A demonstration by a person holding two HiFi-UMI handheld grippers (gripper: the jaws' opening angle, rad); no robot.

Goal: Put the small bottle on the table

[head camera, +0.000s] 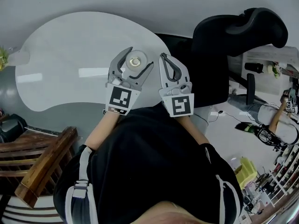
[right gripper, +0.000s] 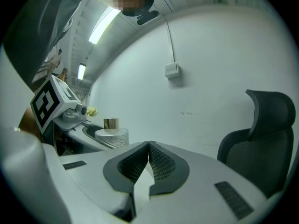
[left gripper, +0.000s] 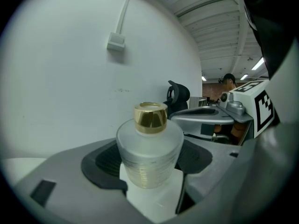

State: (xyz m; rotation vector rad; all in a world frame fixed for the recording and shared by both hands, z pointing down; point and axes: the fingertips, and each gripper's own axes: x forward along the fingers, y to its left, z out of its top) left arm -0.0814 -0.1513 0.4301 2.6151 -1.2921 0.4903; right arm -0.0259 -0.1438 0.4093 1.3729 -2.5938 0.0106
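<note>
One small bottle [left gripper: 148,146], clamped in the left tool [head camera: 140,58]; the right tool [right gripper: 148,147] is pressed together, empty.

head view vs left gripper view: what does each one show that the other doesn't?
Head view only: the full curved outline of the white table, the wooden chair beside it, and the person's forearms. Left gripper view only: the frosted, ribbed side of the small bottle, and a wall box with its cable. Both: the gold-capped bottle held between the jaws of the left gripper, with the right gripper alongside.
</note>
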